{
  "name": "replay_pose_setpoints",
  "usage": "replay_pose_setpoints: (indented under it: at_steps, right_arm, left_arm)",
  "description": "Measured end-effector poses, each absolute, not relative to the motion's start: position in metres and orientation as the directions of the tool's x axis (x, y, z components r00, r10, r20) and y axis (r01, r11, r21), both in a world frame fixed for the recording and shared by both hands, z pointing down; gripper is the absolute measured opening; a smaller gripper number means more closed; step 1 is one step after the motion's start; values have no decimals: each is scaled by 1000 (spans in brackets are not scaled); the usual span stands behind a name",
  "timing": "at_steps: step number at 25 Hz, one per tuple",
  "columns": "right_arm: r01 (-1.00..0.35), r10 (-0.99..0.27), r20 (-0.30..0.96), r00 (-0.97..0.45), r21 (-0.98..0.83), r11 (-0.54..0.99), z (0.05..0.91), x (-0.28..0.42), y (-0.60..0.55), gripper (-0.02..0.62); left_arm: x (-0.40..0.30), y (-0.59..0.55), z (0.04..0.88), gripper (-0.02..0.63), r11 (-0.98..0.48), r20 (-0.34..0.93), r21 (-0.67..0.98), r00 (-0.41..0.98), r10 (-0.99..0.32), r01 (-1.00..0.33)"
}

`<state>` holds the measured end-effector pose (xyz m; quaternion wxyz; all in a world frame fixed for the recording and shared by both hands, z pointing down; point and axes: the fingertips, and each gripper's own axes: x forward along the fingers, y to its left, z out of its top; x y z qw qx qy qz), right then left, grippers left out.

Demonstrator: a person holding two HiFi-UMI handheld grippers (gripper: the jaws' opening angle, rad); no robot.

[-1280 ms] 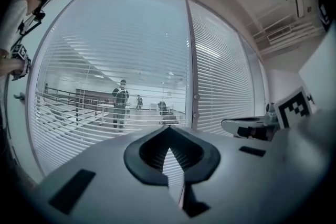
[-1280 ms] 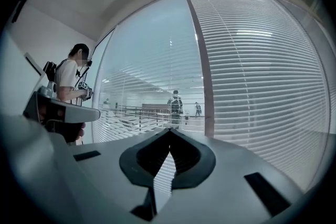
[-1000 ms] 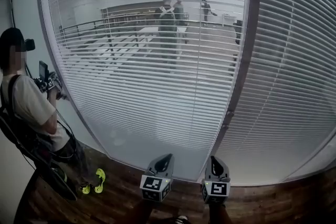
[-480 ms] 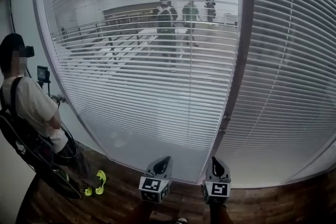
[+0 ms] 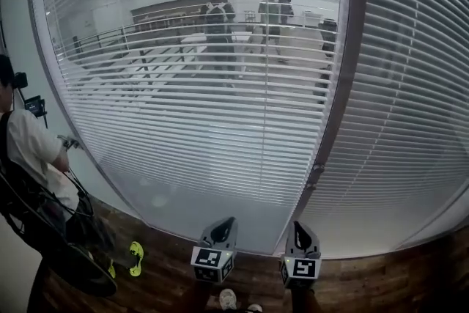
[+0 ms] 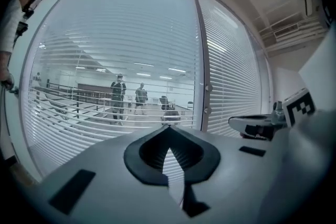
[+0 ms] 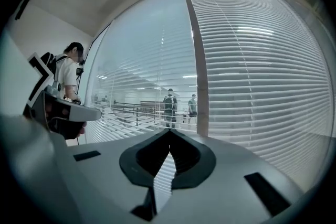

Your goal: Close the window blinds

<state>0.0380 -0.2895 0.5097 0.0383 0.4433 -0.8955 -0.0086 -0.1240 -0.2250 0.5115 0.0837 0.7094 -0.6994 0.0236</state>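
My left gripper and right gripper sit low in front of me, side by side with a gap between them, both aimed at the window. Each has its jaws pressed together and nothing pinched in them. Neither touches anything.

The left blind rises ahead of and above my left gripper, well apart from its tip. Its slats are tilted flat enough that I see through them to a railing and some people in a lit hall. A dark upright frame post comes down towards my right gripper. Beyond the post hangs the right blind, with slats packed closer and little showing through.

Wooden floor runs under the window. At my far left stands a person in a white shirt, close to the left blind's edge, wearing yellow-green shoes.
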Motion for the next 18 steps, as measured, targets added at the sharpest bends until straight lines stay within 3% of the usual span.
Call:
replay_pose_setpoints:
  at_steps: [7, 18]
  right_arm:
    - [-815, -811, 130, -571, 25, 578, 499, 11, -309, 3]
    - [-828, -828, 89, -553, 51, 558, 502, -22, -304, 3]
  left_arm:
    - [-156, -256, 501, 0, -60, 130, 115, 75, -989, -992]
    - [-186, -264, 497, 0, -107, 104, 122, 119, -987, -987]
